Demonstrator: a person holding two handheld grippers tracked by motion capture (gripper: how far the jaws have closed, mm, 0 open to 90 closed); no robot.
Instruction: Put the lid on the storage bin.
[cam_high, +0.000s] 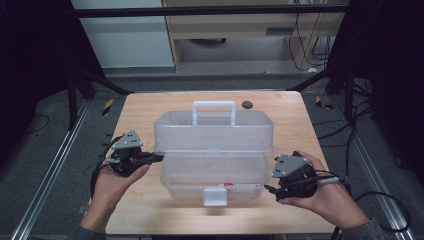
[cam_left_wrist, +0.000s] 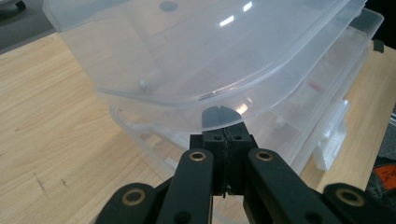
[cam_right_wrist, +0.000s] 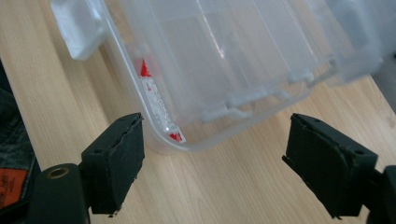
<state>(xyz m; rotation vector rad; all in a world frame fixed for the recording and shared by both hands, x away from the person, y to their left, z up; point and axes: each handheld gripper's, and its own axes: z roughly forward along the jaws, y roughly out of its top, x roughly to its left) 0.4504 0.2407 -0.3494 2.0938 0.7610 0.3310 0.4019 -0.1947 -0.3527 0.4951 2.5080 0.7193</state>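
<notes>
1. The clear plastic toolbox sat mid-worktop, its white handle at the far side and its front latch facing you.
2. Your left claw was at the box's left end, jaws pressed together with nothing between them. In the left gripper view the tips sat right at the lid's curved edge; I couldn't tell if they touched it.
3. The lid stood slightly raised above the base on that side.
4. Your right claw was by the box's front right corner, jaws wide apart and gripping nothing.
5. In the right gripper view that corner, with a red-and-white label inside, lay just ahead of the gap, clear of both pads.
</notes>
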